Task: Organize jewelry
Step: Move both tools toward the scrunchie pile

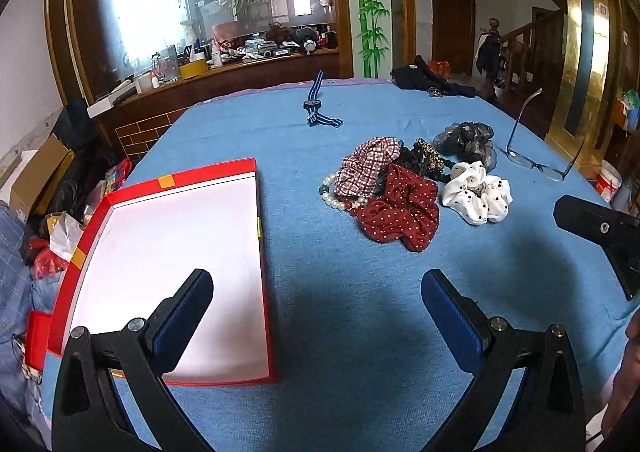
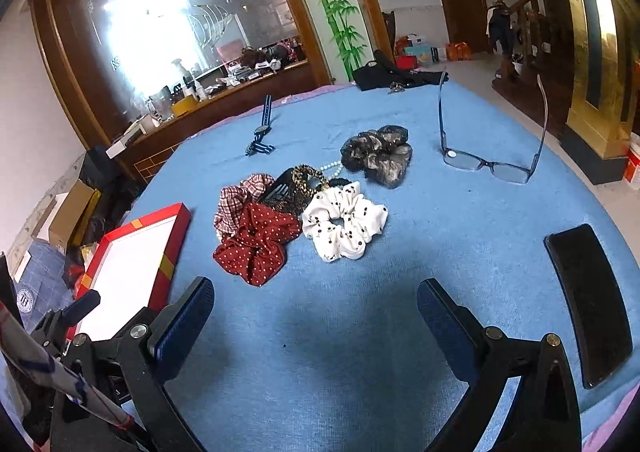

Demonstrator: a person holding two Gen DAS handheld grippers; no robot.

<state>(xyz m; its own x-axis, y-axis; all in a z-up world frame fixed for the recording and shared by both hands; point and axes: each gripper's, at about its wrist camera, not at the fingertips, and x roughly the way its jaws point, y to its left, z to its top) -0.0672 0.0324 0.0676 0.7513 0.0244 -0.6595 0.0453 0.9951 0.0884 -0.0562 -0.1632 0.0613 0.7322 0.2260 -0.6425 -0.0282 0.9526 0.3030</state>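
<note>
Both grippers hang over the near part of a table under a blue cloth (image 1: 360, 332), each with its fingers spread wide and nothing between them: the left gripper (image 1: 316, 292) has bare cloth in its gap and its left finger over the red box (image 1: 264, 252), and the right gripper (image 2: 314, 300) has only bare, shadowed cloth ahead of it. The box lies open and shallow at the left edge, its white floor bare, its right wall bordering a broad strip of free cloth that runs toward the far edge. Toward the middle of the table sits the heap: a dark red dotted scrunchie (image 1: 400, 212) nearest, a checked one (image 1: 366, 168) behind it, a white dotted one (image 2: 344, 226) just to its right, a leopard-print one (image 2: 300, 180) in the middle and a dark sheer one (image 2: 378, 156) on the far side. A pearl string (image 1: 340, 202) shows at the heap's left side in the left view, partly under the cloth pieces. A striped-strap watch (image 1: 318, 108) lies well apart near the far edge, with open cloth around it. Glasses (image 2: 486, 164) stand lenses-down with arms up toward the right edge, apart from the heap. A black phone (image 2: 588, 304) lies along the near right edge, just beside the right gripper's right finger. A black garment (image 2: 394, 74) sits at the far edge.
</note>
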